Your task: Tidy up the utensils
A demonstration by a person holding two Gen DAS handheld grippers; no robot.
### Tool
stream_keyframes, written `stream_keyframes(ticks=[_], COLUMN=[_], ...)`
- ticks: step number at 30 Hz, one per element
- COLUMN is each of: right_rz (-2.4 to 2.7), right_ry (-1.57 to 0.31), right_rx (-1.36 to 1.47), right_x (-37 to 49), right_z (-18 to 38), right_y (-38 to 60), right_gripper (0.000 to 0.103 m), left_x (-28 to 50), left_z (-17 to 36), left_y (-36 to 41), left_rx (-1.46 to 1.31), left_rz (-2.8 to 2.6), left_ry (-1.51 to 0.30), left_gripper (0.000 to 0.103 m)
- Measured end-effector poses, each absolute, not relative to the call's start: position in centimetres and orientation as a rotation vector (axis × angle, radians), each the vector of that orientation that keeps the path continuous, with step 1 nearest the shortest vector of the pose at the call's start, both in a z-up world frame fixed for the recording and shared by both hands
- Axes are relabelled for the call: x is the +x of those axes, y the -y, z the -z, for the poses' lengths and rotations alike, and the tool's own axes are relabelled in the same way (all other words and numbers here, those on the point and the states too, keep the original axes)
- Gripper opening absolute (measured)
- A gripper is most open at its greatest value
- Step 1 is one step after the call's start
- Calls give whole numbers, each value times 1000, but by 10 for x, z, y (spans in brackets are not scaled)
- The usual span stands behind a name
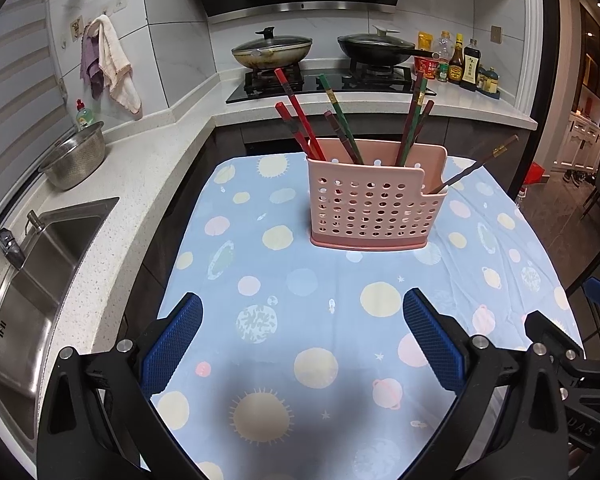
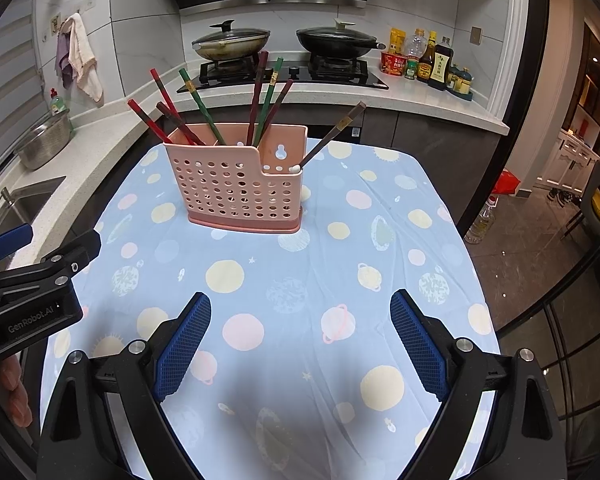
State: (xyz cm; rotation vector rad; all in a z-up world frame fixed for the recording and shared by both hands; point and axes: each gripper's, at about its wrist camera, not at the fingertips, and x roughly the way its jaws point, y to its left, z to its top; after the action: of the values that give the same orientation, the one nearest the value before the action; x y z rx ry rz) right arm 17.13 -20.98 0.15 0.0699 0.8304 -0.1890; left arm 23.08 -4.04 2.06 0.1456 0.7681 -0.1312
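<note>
A pink perforated utensil holder [image 1: 374,204] [image 2: 240,192] stands upright on a table with a blue planet-print cloth [image 1: 308,320] [image 2: 300,280]. Several red, green and dark chopsticks [image 1: 340,120] [image 2: 196,100] stick up from its taller back compartments. One dark chopstick [image 1: 474,164] [image 2: 332,132] leans out to the right from the lower side compartment. My left gripper [image 1: 302,340] is open above the near cloth, nothing between its blue pads. My right gripper [image 2: 300,340] is open too, well short of the holder. The left gripper's body [image 2: 28,292] shows at the right wrist view's left edge.
A steel sink [image 1: 32,280] and a colander [image 1: 76,156] lie on the white counter to the left. Two lidded pans [image 1: 272,50] [image 1: 374,46] sit on the hob behind the table, with sauce bottles [image 1: 460,64] to the right. Open floor [image 2: 540,248] lies right of the table.
</note>
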Motion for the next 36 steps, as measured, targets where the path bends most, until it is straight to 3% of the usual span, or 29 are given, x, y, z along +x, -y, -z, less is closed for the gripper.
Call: stream_keyframes(ticks=[2,4,36], right_rz=[189,184,187], right_ry=[-828,-828,-827], right_rx=[72,77,72], right_x=[172,172,173], right_z=[-1,0,0], right_y=[210,210,212], right_gripper=[87,97,96], left_x=[230,230,233], left_z=[-22,-22,-21], left_y=[40,40,41], left_rx=[150,153,153], left_rz=[132,143,144], left_ry=[-760,-760,-777], left_gripper=[96,96,96])
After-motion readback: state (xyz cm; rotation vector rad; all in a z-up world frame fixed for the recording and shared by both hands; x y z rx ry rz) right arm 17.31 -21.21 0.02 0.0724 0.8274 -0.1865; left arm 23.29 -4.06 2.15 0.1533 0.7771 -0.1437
